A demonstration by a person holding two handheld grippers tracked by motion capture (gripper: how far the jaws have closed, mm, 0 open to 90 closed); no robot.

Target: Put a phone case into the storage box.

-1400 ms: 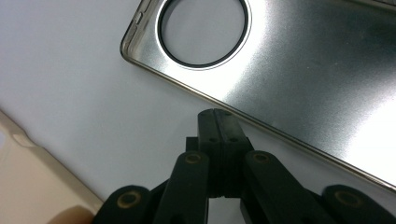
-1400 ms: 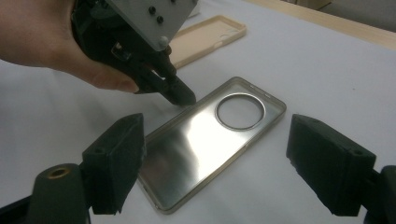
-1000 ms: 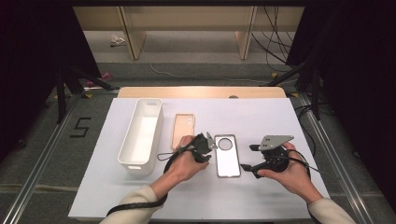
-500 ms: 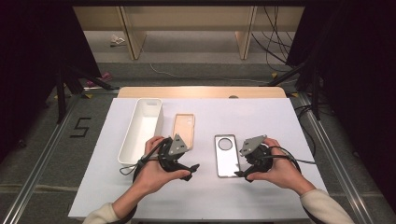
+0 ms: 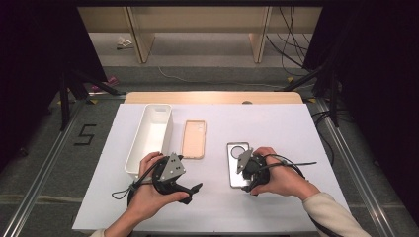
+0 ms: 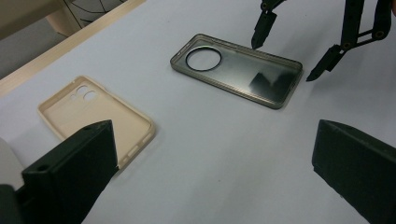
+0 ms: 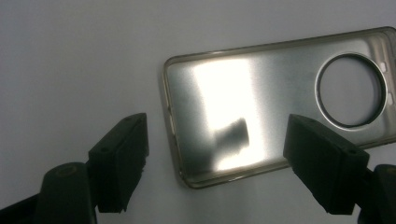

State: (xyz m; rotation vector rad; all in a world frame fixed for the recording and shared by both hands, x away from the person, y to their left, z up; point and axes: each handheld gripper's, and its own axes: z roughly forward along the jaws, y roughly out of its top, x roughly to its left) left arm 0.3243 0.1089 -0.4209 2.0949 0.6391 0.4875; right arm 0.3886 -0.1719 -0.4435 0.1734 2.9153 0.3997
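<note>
1. The right gripper [image 7: 215, 163] is hovering released over the clear phone case [image 7: 261, 102], lower centre; its jaws have just been narrowing, not pressing it.
2. The left gripper [image 6: 210, 172] is standing released, holding nothing; the beige case [image 6: 93, 116] is partly hiding behind its jaw.

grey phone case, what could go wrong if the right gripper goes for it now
The grey phone case lies flat on the white table, so the open right gripper may slide over its thin rim instead of catching it.

One jaw hangs over the case's inside and one beyond its edge; closing may push it sideways.

The beige phone case and white bin lie close on that side, so a hard shove could knock it into them.
</note>
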